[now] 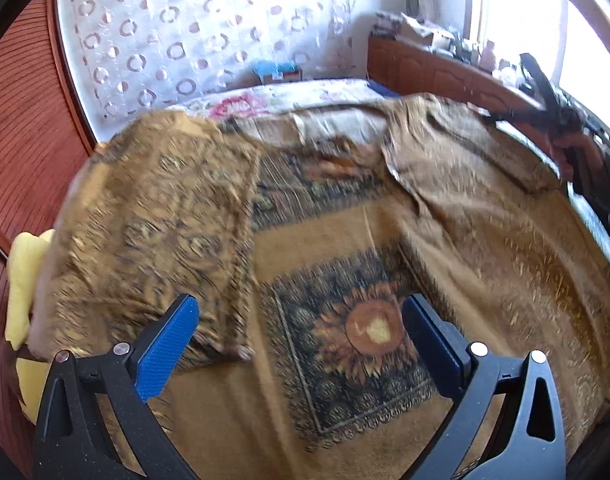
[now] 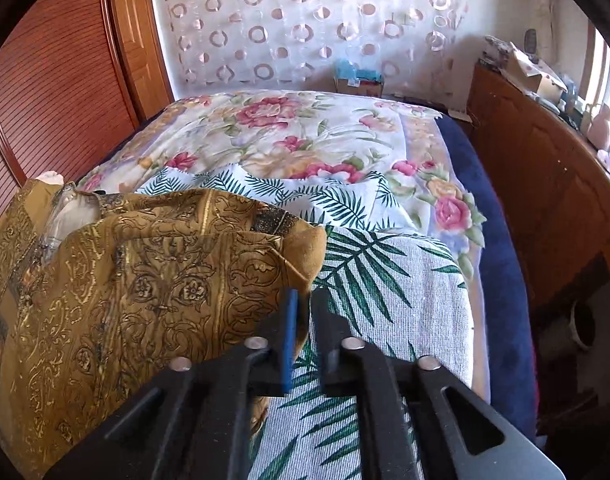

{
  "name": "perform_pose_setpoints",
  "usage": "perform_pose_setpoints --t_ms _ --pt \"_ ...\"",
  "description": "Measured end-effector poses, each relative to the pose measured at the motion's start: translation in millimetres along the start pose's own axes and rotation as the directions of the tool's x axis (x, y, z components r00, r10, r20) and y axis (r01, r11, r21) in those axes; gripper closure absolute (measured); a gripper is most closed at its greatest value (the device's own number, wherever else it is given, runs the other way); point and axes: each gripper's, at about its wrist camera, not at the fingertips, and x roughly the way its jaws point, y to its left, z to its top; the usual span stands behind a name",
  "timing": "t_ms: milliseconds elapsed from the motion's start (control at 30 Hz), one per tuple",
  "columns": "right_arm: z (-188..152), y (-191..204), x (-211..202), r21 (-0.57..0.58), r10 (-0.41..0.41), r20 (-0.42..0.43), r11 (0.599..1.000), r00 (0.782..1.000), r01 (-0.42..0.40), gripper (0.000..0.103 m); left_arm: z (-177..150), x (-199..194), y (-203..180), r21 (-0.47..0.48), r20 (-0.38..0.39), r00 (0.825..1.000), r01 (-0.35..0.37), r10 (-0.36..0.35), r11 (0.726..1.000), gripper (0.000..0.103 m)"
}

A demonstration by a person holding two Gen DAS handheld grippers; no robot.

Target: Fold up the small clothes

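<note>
The golden-brown patterned garment (image 1: 345, 264) lies spread over the bed (image 2: 305, 136), and it fills most of the left wrist view. Its middle shows a dark square panel with a round sunflower-like ornament (image 1: 369, 328). On its left side a part of the cloth (image 1: 153, 232) is turned up and over, so its printed side faces the camera; this part is blurred. At the far right edge another part of the cloth is raised, and the right tongs (image 1: 501, 116) are seen there as a dark shape with the hand behind them.

The left tongs (image 1: 301, 344) stand wide apart above the garment, with the blue pads (image 1: 165, 348) on both sides of the dark panel, and nothing is between them. I cannot tell if they touch the cloth.

In the right wrist view the right tongs (image 2: 303, 320) are almost closed, with a narrow gap, and the edge of the garment (image 2: 145, 288) is pinched between them near its corner. The cloth hangs in a heap to the left of the tongs.

Under the garment there is a white cover with green palm leaves (image 2: 385, 288), and farther a blanket with pink flowers. A yellow cloth (image 1: 25, 280) shows at the left edge. A wooden cabinet (image 2: 545, 184) stands to the right of the bed.
</note>
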Motion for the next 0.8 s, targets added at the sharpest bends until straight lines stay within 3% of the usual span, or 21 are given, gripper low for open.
perform_pose_setpoints --t_ms 200,333,500,600,800 --pt "0 3 2 -0.033 -0.001 0.013 0.999 1.000 0.001 0.084 35 -20 40 -0.068 0.106 0.993 -0.050 0.057 0.996 0.001" --pt "-3 2 0 -0.038 -0.007 0.021 0.999 1.000 0.008 0.084 56 -19 78 -0.118 0.134 0.986 -0.080 0.096 0.990 0.004" --pt "-5 3 0 -0.049 -0.019 0.020 0.999 1.000 0.020 0.084 80 -3 129 -0.185 0.118 0.983 -0.115 0.139 0.976 0.012" --pt "-5 6 -1 -0.053 -0.025 0.020 0.998 0.999 0.026 0.084 90 14 156 -0.220 0.084 0.985 -0.129 0.150 0.967 0.023" --pt "-4 8 -1 -0.063 -0.036 0.020 0.997 0.999 0.037 0.084 95 50 200 -0.314 -0.005 0.996 -0.081 0.084 0.946 0.048"
